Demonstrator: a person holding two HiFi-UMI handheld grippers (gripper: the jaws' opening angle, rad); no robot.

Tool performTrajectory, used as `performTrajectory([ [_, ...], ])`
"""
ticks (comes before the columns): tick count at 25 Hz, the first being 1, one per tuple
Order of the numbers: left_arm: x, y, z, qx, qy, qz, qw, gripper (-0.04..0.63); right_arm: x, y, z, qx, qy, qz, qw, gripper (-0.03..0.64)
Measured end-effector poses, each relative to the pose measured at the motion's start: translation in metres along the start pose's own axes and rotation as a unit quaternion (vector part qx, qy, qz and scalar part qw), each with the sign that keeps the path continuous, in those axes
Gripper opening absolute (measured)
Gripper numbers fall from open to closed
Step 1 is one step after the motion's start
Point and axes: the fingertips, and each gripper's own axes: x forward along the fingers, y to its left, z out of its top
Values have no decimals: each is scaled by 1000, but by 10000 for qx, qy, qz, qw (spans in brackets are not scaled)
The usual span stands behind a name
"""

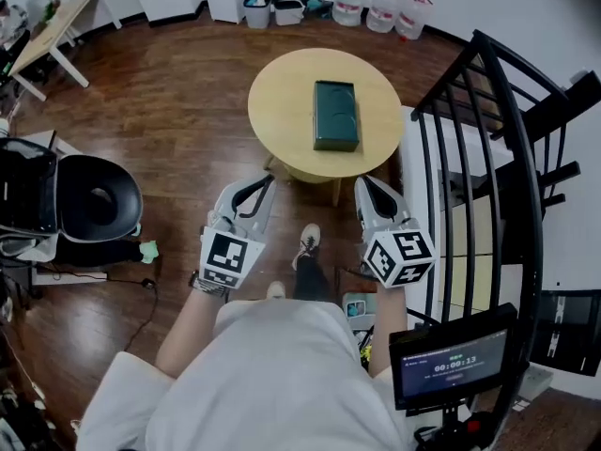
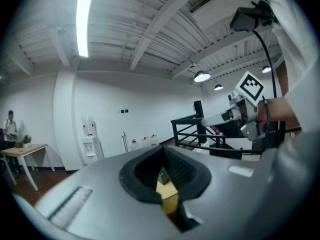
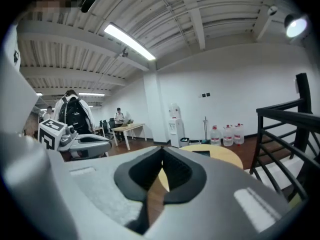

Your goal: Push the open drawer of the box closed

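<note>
The push is not yet starting: the box [image 1: 336, 115] is lying mid-table [image 1: 282, 111], its drawer unreadable. The left gripper [image 1: 267, 182] and right gripper [image 1: 364, 185] are hovering near the table's near edge, jaws together, empty.

I've got water jugs [image 1: 383, 7] at the top centre, a black stair railing [image 1: 526, 172] on the right and a black chair [image 1: 99, 198] on the left.

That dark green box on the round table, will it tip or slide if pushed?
The dark green box lies flat and low, so it probably won't tip. On the smooth-looking round table it may slide instead. Its crisp edges suggest it's rigid.
</note>
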Motion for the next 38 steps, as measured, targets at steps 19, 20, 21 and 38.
performTrajectory([
  [19, -104, -70, -3, -236, 34, 199, 9995, 8, -109, 83, -15, -315, -18, 275, 9991, 5],
  [20, -107, -80, -3, -264, 49, 198, 9994, 8, -120, 84, -18, -321, -31, 291, 9991, 5],
  [21, -110, -92, -2, -273, 61, 188, 9994, 8, -131, 84, -19, -347, -45, 300, 9989, 5],
  [38, -170, -178, 12, -508, 122, 111, 9986, 8, -228, 117, -40, -213, -383, 546, 9975, 5],
])
